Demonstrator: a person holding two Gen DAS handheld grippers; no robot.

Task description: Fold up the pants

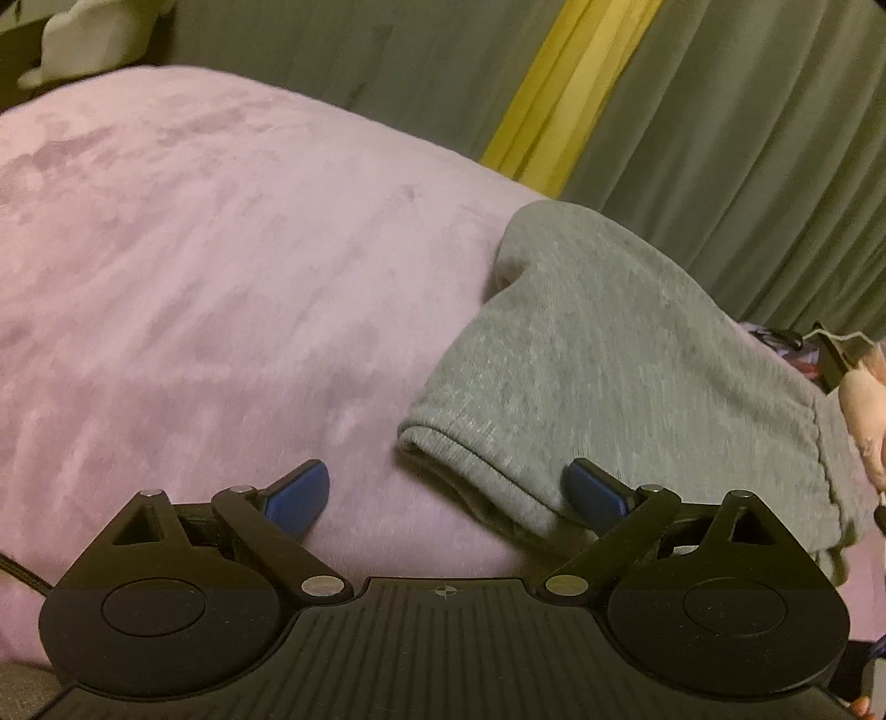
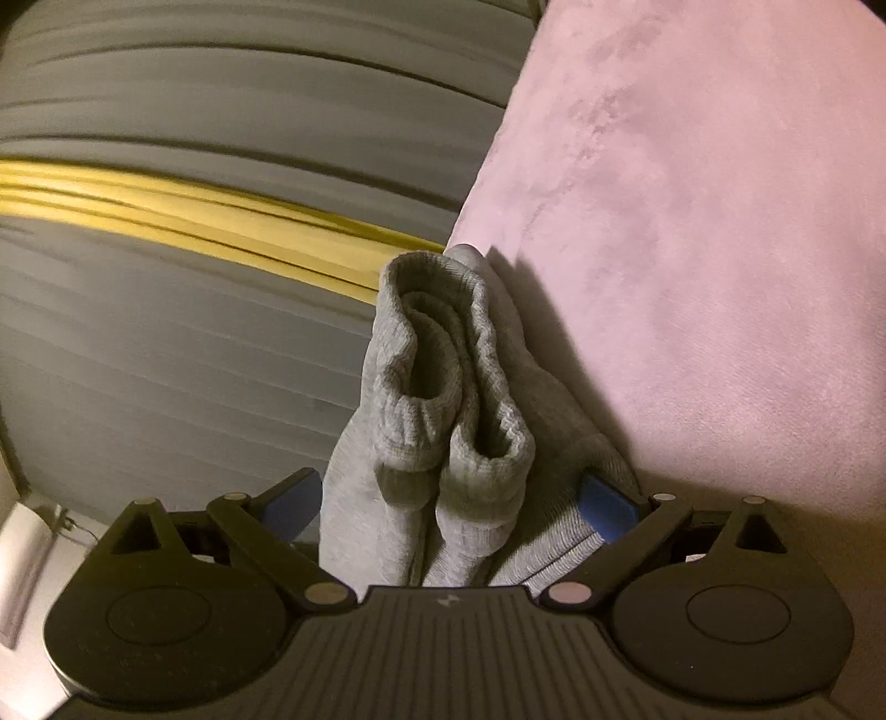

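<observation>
The grey sweatpants point(image 1: 598, 365) lie folded on a pink plush blanket point(image 1: 221, 277), at the right of the left wrist view, with a folded edge facing my left gripper. My left gripper point(image 1: 446, 498) is open. Its right finger point(image 1: 595, 495) touches the folded edge and its left finger point(image 1: 296, 495) is over the blanket. In the right wrist view the ribbed leg cuffs point(image 2: 448, 399) of the pants bunch up between the wide-open fingers of my right gripper point(image 2: 448, 507), which does not clamp them.
Grey curtains point(image 1: 720, 138) with a yellow strip point(image 1: 565, 94) hang beyond the blanket's far edge. A pale plush object point(image 1: 94, 39) sits at the top left. A hand point(image 1: 864, 410) shows at the right edge of the left wrist view.
</observation>
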